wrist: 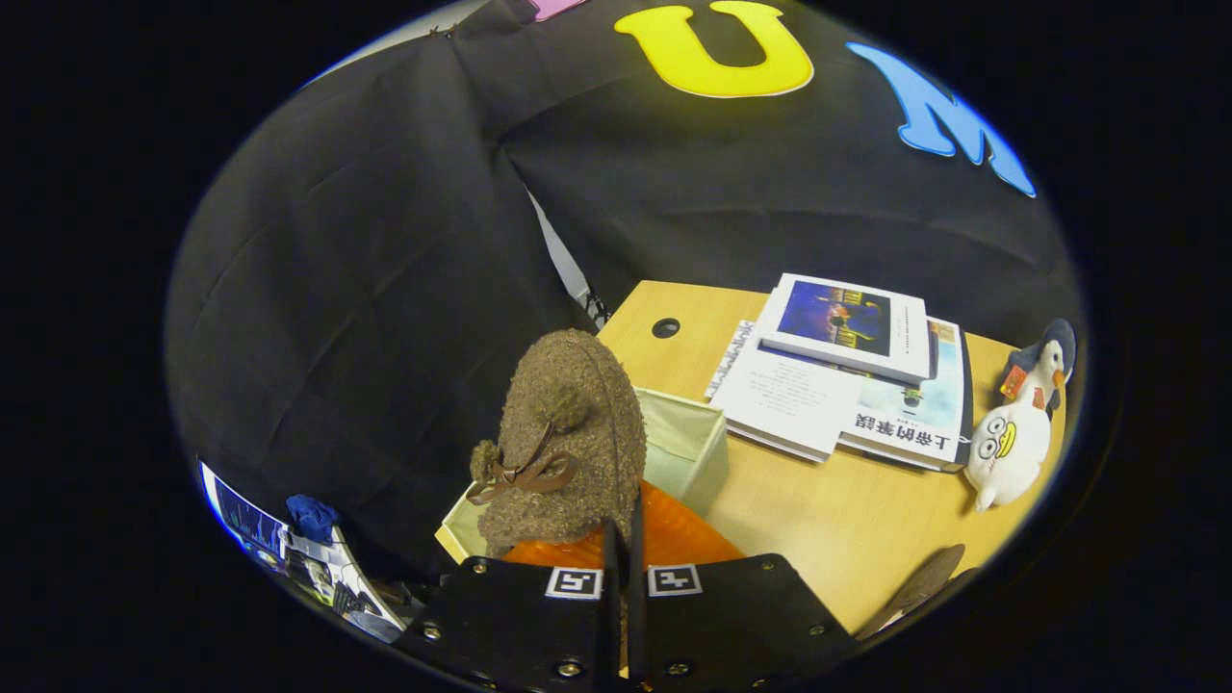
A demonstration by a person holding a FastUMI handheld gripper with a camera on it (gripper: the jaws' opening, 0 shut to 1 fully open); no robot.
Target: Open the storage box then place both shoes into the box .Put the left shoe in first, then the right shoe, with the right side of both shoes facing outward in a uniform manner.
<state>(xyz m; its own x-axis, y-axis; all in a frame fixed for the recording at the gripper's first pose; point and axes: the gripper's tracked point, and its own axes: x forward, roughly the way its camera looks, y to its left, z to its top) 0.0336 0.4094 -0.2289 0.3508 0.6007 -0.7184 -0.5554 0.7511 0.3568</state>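
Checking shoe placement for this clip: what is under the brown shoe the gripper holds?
The gripper is shut on the brown shoe, orange sole showing. Under it sits the open pale storage box on the table. The shoe covers most of the box's inside, so its contents are hidden.

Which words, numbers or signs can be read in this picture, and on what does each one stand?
"上帝的笔误": probably, big characters on the lower white book cover.
Small print on the upper white book: too small to read.
Orange tag on the white plush penguin: unreadable.
Two square black-and-white markers on the gripper, shut on the brown fuzzy shoe: patterns, no words.
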